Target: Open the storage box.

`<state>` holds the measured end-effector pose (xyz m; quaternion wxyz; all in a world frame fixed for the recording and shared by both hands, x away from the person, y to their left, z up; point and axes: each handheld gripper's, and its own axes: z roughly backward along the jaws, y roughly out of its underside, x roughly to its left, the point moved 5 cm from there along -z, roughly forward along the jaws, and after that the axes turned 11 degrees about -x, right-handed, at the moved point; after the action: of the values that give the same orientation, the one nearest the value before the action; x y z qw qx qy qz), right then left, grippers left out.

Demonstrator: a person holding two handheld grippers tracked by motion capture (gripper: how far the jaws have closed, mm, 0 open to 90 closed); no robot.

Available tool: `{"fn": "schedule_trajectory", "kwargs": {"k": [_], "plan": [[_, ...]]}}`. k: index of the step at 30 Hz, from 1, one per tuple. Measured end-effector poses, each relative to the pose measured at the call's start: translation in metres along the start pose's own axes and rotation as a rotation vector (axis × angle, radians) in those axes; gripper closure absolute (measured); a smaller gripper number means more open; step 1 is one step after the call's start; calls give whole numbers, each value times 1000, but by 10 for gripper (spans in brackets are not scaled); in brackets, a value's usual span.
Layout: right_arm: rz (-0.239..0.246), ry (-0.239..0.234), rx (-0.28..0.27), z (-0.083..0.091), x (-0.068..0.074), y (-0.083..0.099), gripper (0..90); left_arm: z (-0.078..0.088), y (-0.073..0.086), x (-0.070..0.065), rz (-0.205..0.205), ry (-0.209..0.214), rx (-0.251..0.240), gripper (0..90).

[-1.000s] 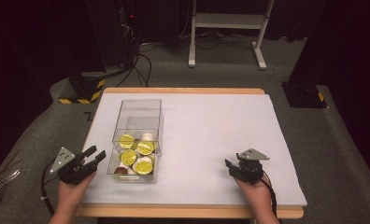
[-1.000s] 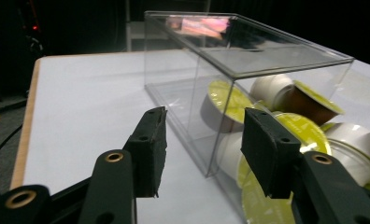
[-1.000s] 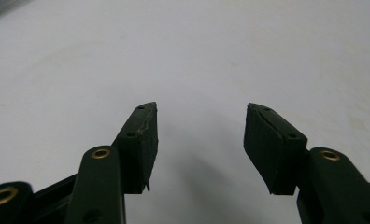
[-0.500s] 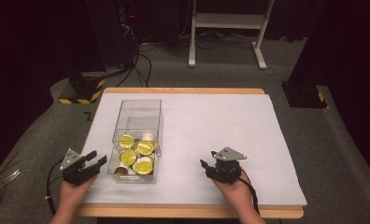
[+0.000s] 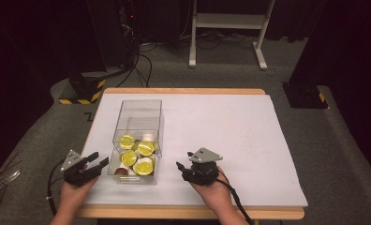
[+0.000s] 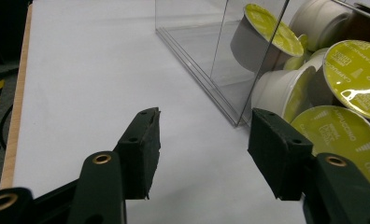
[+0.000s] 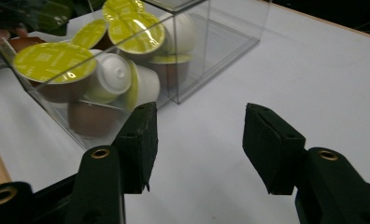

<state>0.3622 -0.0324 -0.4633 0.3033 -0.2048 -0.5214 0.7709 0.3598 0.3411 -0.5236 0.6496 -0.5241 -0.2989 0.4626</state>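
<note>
Near the table's front-left corner: clear box (image 5: 136, 140) of yellow-lidded capsules (image 5: 137, 158), flanked by left gripper (image 5: 95, 162) and right gripper (image 5: 182, 169), both half open and empty, left jaws just widened. Best approached level, squarely against opposite walls, without tipping.

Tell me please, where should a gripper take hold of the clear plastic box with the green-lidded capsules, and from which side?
Probably on the two long side walls of the clear plastic box, one gripper coming in from each side. The walls are flat, upright and thin, and the left gripper and right gripper already flank it, jaws open. The green-lidded capsules lie loosely at the near end, so keep it level.
</note>
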Motion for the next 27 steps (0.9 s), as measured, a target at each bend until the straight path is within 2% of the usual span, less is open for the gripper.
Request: {"fn": "schedule_trajectory", "kwargs": {"k": [1, 8, 17, 20, 27], "plan": [[11, -9, -2, -3, 5, -3, 458, 0, 0, 0, 3, 4, 6, 438], [6, -40, -23, -11, 19, -14, 440, -1, 0, 0, 3, 10, 8, 437], [48, -80, -33, -26, 41, -29, 438, -1, 0, -2, -4, 12, 7, 421], [63, -102, -36, -34, 52, -35, 444, 0, 0, -2, -3, 17, 8, 421], [76, -131, -30, -46, 67, -40, 450, 0, 1, -2, -7, 22, 10, 418]]}}
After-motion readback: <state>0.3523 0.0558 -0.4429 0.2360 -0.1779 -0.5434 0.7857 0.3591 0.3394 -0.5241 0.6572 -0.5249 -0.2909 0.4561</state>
